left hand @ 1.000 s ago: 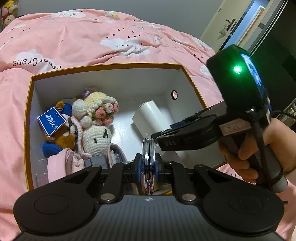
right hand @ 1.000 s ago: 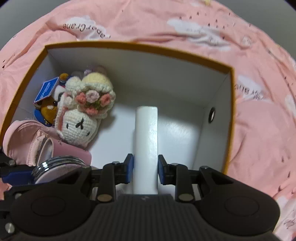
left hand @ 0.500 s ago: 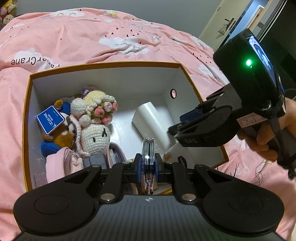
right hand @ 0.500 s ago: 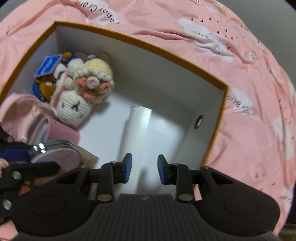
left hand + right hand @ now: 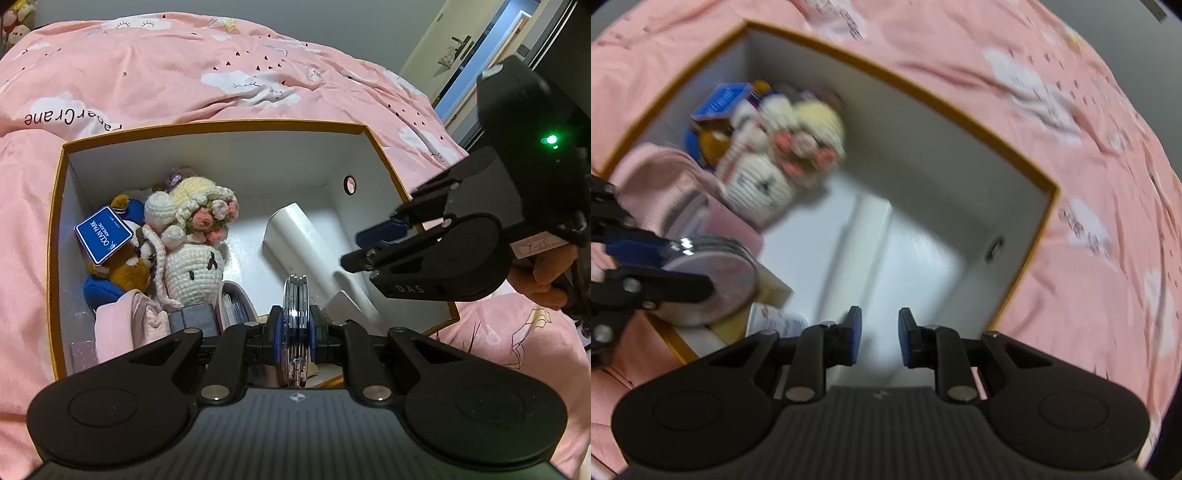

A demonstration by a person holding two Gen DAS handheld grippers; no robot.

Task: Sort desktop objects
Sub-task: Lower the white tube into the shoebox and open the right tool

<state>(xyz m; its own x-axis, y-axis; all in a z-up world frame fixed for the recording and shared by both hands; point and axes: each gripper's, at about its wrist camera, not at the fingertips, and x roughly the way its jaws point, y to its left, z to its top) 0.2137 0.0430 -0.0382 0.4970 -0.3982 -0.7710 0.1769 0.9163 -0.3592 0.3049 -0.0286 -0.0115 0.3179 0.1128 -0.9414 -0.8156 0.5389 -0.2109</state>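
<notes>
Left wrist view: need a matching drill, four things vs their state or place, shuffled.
Things:
1. round silver metal disc
2. white cylindrical tube
3. white crocheted bunny doll
4. right gripper

States:
A. open, holding nothing
B. lying on the floor of the orange-rimmed white box
C. clamped on edge in the left gripper
D. beside a brown plush toy with a blue tag

Pairs: 1-C, 2-B, 3-D, 4-A

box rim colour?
Orange-yellow rim on the box, white inside. Clearest in the left wrist view.
</notes>
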